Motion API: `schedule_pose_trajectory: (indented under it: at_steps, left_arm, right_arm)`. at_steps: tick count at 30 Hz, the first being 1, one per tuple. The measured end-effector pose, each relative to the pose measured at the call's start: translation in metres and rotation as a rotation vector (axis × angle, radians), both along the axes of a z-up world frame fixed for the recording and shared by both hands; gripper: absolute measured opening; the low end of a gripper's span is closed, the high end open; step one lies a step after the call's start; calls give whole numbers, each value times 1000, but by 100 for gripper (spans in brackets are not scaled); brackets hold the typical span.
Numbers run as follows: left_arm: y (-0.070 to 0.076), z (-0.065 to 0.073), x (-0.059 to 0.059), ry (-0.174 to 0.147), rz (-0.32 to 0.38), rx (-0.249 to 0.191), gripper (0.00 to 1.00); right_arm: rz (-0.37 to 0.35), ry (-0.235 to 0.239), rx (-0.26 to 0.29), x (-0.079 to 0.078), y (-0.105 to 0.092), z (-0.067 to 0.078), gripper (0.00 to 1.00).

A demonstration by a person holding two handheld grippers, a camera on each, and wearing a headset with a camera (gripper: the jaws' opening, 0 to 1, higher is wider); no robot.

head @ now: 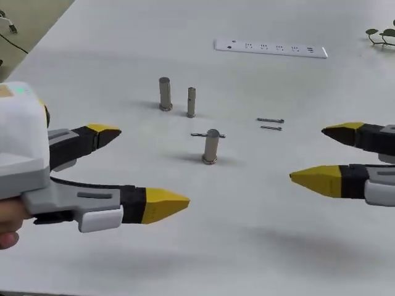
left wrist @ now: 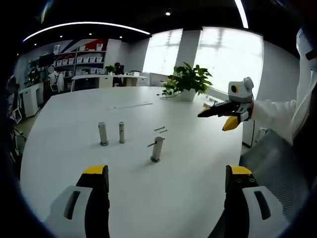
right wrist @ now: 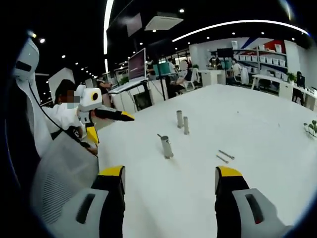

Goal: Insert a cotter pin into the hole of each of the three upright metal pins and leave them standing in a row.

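Hovering over the near table (head: 259,253), the left gripper (head: 151,166) and the right gripper (head: 308,154) both gape wide, empty. Just beyond them, the nearest metal pin (head: 210,151) stands with a cotter pin (head: 197,134) through its head, so one of three looks done. Two loose cotter pins (head: 270,121) lie flat to its far right; lifting one likely calls for a fine pinch from the right gripper. Farther left, two bare metal pins (head: 165,94) stand close together, unobstructed. A power strip (head: 270,48) and a plant (head: 384,34) sit farthest, well clear.
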State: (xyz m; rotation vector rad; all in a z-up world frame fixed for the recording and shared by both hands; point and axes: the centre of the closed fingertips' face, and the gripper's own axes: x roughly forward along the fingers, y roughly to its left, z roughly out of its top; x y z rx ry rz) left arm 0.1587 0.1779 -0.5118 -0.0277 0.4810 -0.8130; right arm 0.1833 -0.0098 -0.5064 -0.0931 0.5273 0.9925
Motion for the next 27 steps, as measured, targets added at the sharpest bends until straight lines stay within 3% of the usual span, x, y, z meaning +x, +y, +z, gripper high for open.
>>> schedule_pose_trajectory:
  at_steps: [15,23,27]
  left_arm:
    - [16,5,0,1,55,-16,97]
    - [17,4,4,6,55,-14,98]
    - [18,7,13,2,61,-24,98]
  right_arm:
    - [-53,79,-46,-19,-24,-15,93]
    - [-81,79,-55,-22,-28,-16,98]
    - [-92,82,-54,-23,-30,-15,98]
